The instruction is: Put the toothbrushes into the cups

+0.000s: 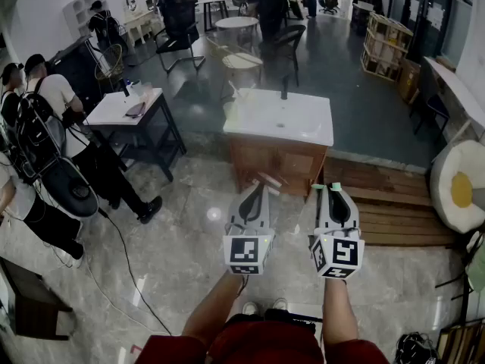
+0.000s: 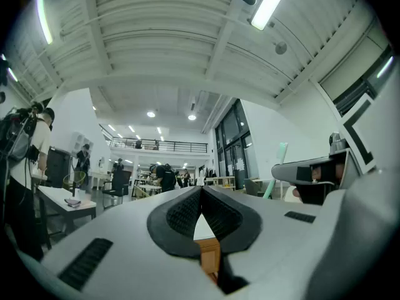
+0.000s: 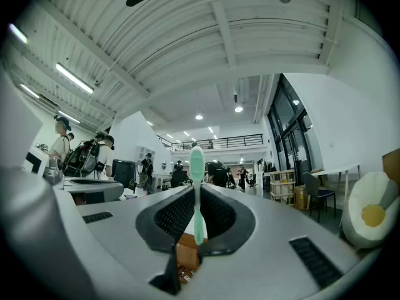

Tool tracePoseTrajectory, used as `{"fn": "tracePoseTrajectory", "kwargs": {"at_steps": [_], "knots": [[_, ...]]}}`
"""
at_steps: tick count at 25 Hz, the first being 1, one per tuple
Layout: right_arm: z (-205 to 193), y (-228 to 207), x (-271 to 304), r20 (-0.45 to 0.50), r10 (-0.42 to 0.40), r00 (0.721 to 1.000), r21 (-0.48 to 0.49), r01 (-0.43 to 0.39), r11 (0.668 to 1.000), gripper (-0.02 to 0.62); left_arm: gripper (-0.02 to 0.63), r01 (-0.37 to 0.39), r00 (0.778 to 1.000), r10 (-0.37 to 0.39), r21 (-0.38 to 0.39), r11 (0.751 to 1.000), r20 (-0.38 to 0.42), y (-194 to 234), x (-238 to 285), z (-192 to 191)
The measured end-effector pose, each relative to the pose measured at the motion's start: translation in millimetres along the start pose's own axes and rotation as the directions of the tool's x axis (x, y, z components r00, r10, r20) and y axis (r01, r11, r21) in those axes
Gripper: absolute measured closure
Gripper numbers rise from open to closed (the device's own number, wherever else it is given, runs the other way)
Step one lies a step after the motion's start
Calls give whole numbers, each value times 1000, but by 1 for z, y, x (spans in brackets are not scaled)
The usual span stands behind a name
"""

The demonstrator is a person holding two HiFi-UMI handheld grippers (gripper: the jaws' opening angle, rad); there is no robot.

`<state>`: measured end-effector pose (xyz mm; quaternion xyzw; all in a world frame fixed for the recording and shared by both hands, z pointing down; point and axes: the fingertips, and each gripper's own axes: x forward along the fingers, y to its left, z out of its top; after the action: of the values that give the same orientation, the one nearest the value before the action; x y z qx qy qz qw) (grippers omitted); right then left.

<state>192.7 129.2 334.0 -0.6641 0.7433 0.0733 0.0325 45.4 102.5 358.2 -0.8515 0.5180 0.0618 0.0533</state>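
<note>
I hold both grippers side by side above the floor, in front of a white washbasin top [image 1: 303, 120] on a wooden cabinet. My right gripper [image 1: 327, 188] is shut on a mint-green toothbrush [image 3: 197, 192] that stands upright between the pads; its green ends show at the tip [image 1: 336, 186]. My left gripper [image 1: 258, 184] has its jaws shut [image 2: 201, 195]. A short pale stick [image 1: 270, 183] lies across its tip in the head view; whether it is held I cannot tell. Something small and pale [image 1: 230, 101] stands at the basin top's left end, too small to name.
A dark tap [image 1: 284, 89] rises at the back of the basin. Left of it is a white table [image 1: 121, 108] with people and cables beside it. A wooden platform [image 1: 394, 203] and an egg-shaped cushion [image 1: 458, 188] lie to the right.
</note>
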Motion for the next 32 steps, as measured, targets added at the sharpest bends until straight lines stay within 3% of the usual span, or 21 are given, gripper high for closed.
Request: {"fn": "tracePoseTrajectory", "kwargs": {"at_steps": [16,25,32], "knots": [[18,59,0,34,25,999,25,-25,999,546,577,7,999,-6,-17,1000,37,40,-27,24],[3,88,14,15,30,999,11,-30,999,546,577,9,999,-9,-14,1000,33,68,-33,11],[-5,88,48,10,48,999,9,-48,999,546,577,-15,1000,15,-13,1000,18,85,-4,1]]}}
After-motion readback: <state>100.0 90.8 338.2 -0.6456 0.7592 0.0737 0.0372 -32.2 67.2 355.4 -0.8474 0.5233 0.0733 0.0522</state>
